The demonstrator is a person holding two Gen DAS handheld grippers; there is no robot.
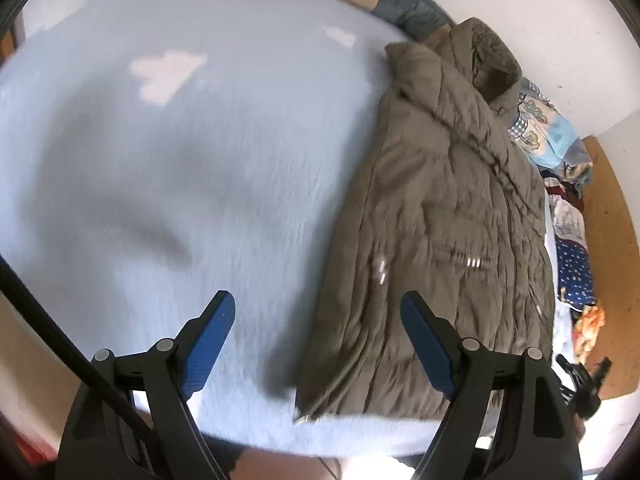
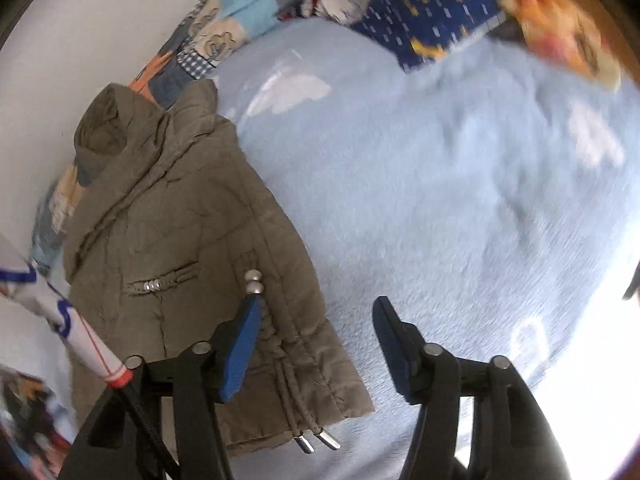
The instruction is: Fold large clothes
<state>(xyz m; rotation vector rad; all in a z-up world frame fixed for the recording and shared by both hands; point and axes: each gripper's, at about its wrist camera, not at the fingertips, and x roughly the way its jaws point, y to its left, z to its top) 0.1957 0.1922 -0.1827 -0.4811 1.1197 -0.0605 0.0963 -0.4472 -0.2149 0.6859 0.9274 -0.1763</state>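
Note:
An olive-brown padded jacket (image 1: 436,216) lies folded lengthwise on a light blue fleece blanket (image 1: 180,160), collar at the far end. My left gripper (image 1: 318,308) is open and empty above the jacket's near left edge. In the right wrist view the jacket (image 2: 180,248) lies at the left, its hem with drawstring ends (image 2: 316,440) nearest me. My right gripper (image 2: 316,316) is open and empty, hovering above the jacket's right hem edge and the blanket (image 2: 440,200).
A patchwork quilt (image 2: 224,28) and a dark blue patterned cloth (image 2: 432,12) are bunched against the white wall at the far side. An orange cloth (image 2: 556,24) lies at the far right. A wooden floor (image 1: 612,240) shows at the right.

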